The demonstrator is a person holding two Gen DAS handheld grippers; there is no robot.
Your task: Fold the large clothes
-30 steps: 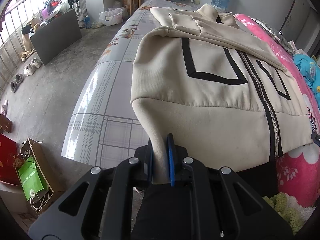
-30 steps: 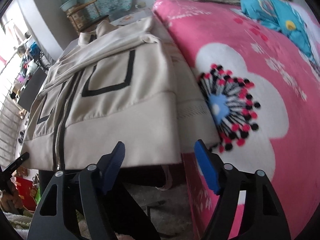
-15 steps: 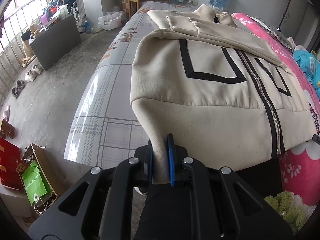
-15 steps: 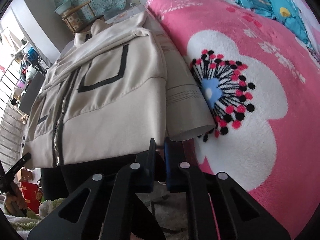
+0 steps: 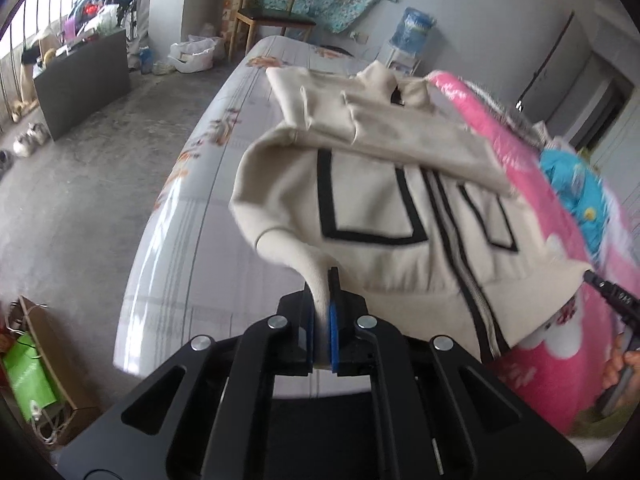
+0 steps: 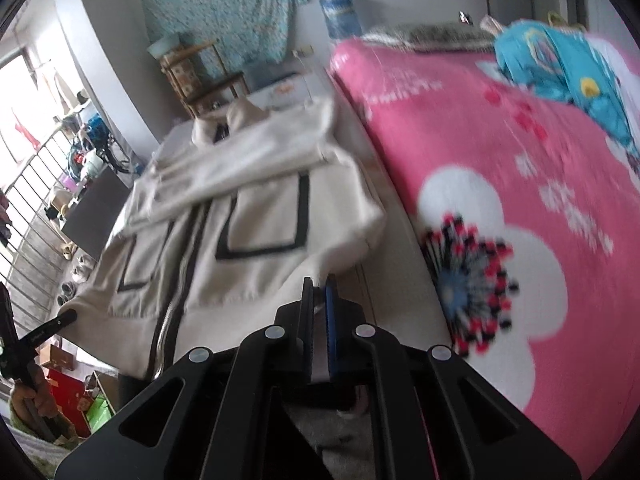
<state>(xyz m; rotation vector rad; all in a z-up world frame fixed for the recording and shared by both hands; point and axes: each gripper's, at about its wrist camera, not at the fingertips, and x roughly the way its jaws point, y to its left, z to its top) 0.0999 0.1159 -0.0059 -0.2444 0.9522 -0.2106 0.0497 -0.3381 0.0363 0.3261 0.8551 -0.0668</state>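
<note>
**Cream jacket hem pinched at both corners**

Black two-finger left gripper [image 5: 322,320], blue pads clamped tight on a fold of cream fabric at the near left hem corner of a beige zip-front jacket with black rectangular trim [image 5: 384,208]. Black two-finger right gripper [image 6: 319,320] likewise clenched, a thin edge of the same cream fabric caught between its blue pads at the near right hem corner. Hem raised off the bed at both corners, lower body of the jacket sagging between them.

Farther out: jacket spread front-up, collar at the far end, both sleeves already crossed over the chest. Underneath, a grey checked bedsheet [image 5: 172,240]; to the right, a pink fleece blanket with white flowers [image 6: 520,200], touching the jacket's right side. Beyond that, a blue bundle of cloth [image 6: 560,64], a wooden chair [image 5: 272,12] and a blue water bottle [image 5: 416,28] by the far wall.

Likely risks: thin bite on the right corner slipping out under the jacket's weight; uneven lift skewing the fold line; crossed sleeves sliding loose as the hem goes over; fleece dragging at the right edge.
</note>
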